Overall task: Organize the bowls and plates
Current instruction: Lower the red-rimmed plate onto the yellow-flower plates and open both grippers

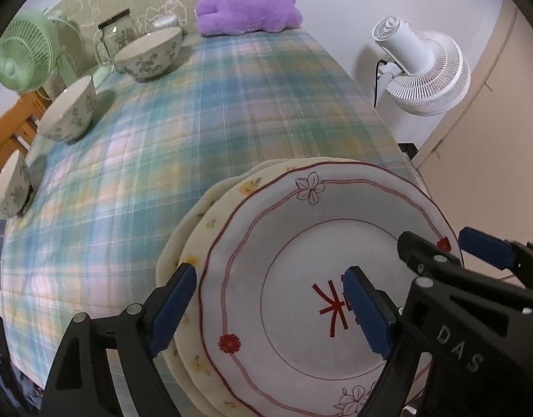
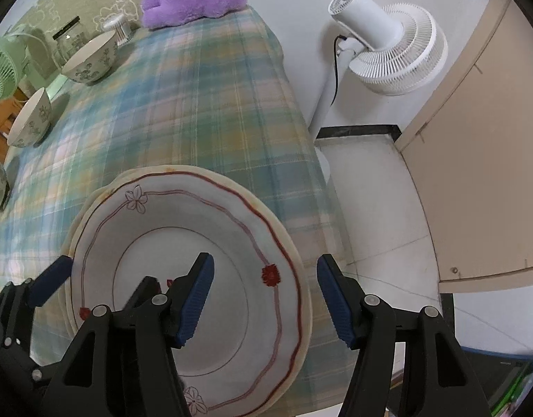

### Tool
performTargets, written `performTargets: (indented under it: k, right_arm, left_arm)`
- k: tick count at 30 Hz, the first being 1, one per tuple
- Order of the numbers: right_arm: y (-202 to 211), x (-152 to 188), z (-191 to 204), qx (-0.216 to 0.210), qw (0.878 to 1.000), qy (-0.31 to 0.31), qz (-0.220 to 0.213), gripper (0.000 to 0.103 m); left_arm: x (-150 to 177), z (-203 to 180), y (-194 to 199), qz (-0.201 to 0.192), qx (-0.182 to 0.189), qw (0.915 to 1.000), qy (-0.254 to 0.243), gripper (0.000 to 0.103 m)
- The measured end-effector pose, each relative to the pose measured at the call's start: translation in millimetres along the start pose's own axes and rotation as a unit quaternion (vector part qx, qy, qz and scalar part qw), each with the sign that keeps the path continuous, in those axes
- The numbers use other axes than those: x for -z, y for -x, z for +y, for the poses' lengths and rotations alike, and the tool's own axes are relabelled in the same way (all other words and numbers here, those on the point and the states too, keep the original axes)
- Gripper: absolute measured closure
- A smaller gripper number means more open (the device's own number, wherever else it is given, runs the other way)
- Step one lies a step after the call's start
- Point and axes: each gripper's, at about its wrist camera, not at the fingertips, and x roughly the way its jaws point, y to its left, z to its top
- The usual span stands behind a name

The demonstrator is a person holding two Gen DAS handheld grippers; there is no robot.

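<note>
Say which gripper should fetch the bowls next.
Probably the left gripper: its jaws stand open around the plate stack's left edge, and the three bowls line that same side. The right gripper straddles the far rim.

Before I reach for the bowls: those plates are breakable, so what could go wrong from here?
1. The plate stack sits beside the table's right edge, above the tiled floor; a nudge might slide it off.
2. Both tools straddle the top plate's rim with open fingers: left tool, right tool. Lifting out carelessly could catch the rim.
3. The three bowls, nearest one, line the far left edge, so a long reach could knock them.
</note>
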Motion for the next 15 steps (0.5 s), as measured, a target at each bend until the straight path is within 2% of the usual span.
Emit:
performTargets:
  k: [1, 2, 3, 9, 15]
  right_arm:
    - [-1, 0, -1, 0.001, 1.0, 0.002, -0.001, 0.04]
    - [-2, 0, 0, 0.002, 1.0, 0.006, 0.001, 0.05]
    - [-4, -1, 0, 0.002, 1.0, 0.007, 0.006, 0.057]
    - [-10, -3, 6, 0.008, 1.0, 0.024, 0.009, 0.057]
    - [-13, -7, 16, -0.007, 0.999, 0.036, 0.009, 0.057]
  left_arm:
    - [1, 0, 1, 0.0, 0.0, 1.0, -0.002, 0.015]
    - [1, -1, 1, 0.001, 0.0, 1.0, -0.005, 0.015]
    - [3, -1, 1, 0.001, -0.001, 1.0, -0.004, 0.015]
    - [2, 9, 1, 0.002, -0.006, 0.9999, 0.01, 0.015]
    - [2, 15, 4, 0.001, -0.017, 0.9998, 0.014, 0.015]
